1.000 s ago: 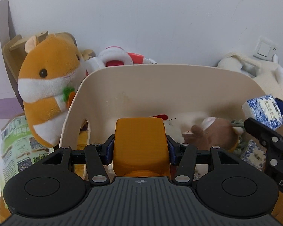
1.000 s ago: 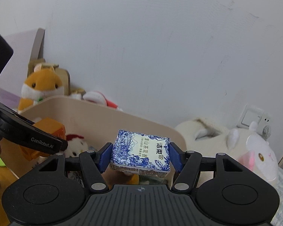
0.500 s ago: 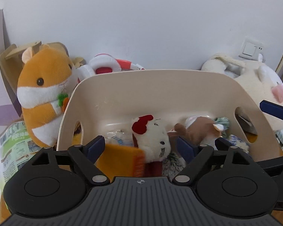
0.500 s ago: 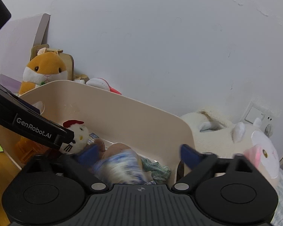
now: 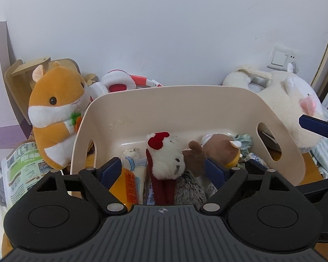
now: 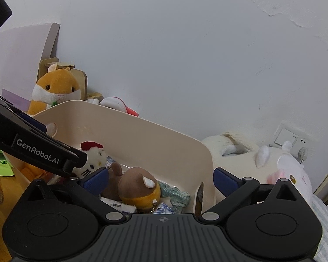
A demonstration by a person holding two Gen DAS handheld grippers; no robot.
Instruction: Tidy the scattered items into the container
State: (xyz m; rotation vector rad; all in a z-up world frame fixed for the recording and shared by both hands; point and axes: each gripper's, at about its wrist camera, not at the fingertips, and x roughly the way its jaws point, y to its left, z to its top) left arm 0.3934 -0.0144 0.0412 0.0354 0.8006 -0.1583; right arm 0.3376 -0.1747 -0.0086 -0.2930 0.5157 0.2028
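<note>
A pale grey wall fills the background, with a white wall switch (image 5: 278,57) up at two o'clock in the left wrist view. Below it sits the container (image 5: 185,100), a cream plastic tub with rounded corners and an oval handle slot in each end wall, dead centre. It is well filled: a white plush cat with a red bow (image 5: 167,157) lies at the middle, a brown plush (image 5: 218,150) touching it at three o'clock, an orange pack (image 5: 122,185) at its seven o'clock and a grey furry toy (image 5: 189,187) at the near edge. From the right wrist view a blue-and-white tissue pack (image 6: 164,209) shows low in the tub, beside a green checked cloth (image 6: 175,193). Outside, an orange hamster plush (image 5: 54,113) stands against the tub at nine o'clock; a big white plush (image 5: 295,109) lies at three. The left gripper (image 5: 164,169) has just been opening, jaws wide, nothing between them. The right gripper (image 6: 161,180) likewise, wide apart and empty above the tub.
</note>
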